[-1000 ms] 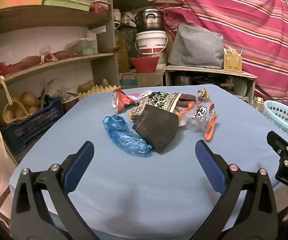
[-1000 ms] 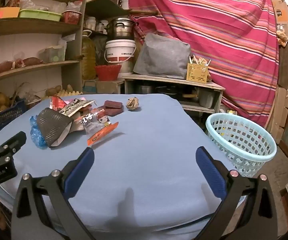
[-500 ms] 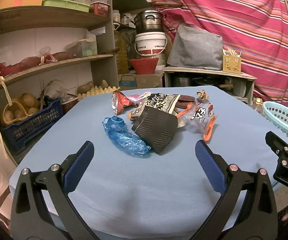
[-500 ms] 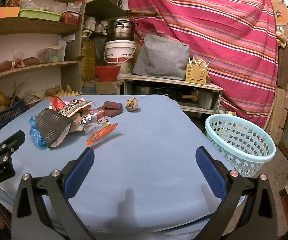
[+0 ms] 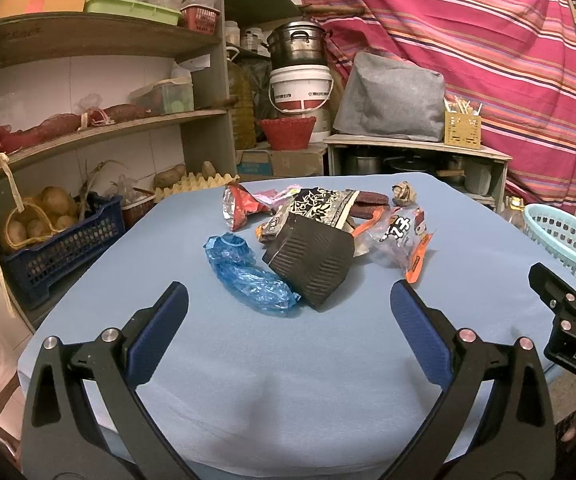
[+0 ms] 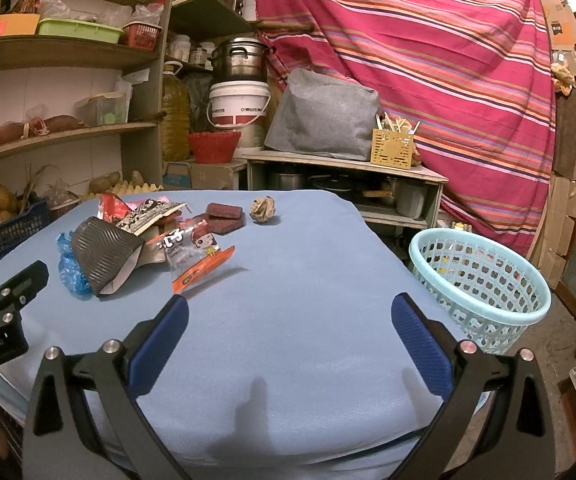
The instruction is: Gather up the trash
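A heap of trash lies on the blue table [image 5: 288, 360]: a crumpled blue plastic bag [image 5: 248, 276], a black ribbed pouch [image 5: 311, 264], a red snack wrapper [image 5: 240, 208], a clear orange-edged packet [image 5: 407, 240], dark red bars [image 6: 224, 216] and a paper ball [image 6: 264, 209]. My left gripper [image 5: 288, 312] is open and empty, just short of the blue bag. My right gripper [image 6: 288, 316] is open and empty over bare cloth, right of the heap [image 6: 136, 240]. A light blue basket [image 6: 479, 288] stands beside the table at the right.
Shelves with potatoes in a dark blue crate [image 5: 60, 236] run along the left. A low shelf with a grey bag [image 5: 391, 100], pots and a white bucket [image 5: 299, 88] stands behind the table. A striped cloth [image 6: 427, 60] hangs at the back.
Both grippers have drifted very slightly; the heap sits a touch nearer in the left wrist view. Nothing was grasped or moved.
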Available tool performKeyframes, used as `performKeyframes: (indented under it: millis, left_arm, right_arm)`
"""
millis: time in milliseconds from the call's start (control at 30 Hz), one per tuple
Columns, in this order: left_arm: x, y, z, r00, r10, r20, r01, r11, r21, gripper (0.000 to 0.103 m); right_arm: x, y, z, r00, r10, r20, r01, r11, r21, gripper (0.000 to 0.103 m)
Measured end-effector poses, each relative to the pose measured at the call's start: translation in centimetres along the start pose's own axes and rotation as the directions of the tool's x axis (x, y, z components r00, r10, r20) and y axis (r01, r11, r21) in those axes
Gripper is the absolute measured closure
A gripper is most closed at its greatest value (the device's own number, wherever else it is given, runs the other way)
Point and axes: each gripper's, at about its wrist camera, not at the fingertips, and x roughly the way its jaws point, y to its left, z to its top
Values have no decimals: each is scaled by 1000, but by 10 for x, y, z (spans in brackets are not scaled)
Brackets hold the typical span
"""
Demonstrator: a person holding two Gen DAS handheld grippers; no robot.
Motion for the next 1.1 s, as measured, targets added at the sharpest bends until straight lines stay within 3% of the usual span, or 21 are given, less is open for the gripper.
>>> performKeyframes:
  millis: [1100]
  left_arm:
    - [-4,2,0,1000,-2,6,2,1000,1,5]
  right_arm:
    - [-1,1,0,1000,0,3,0,1000,-1,4]
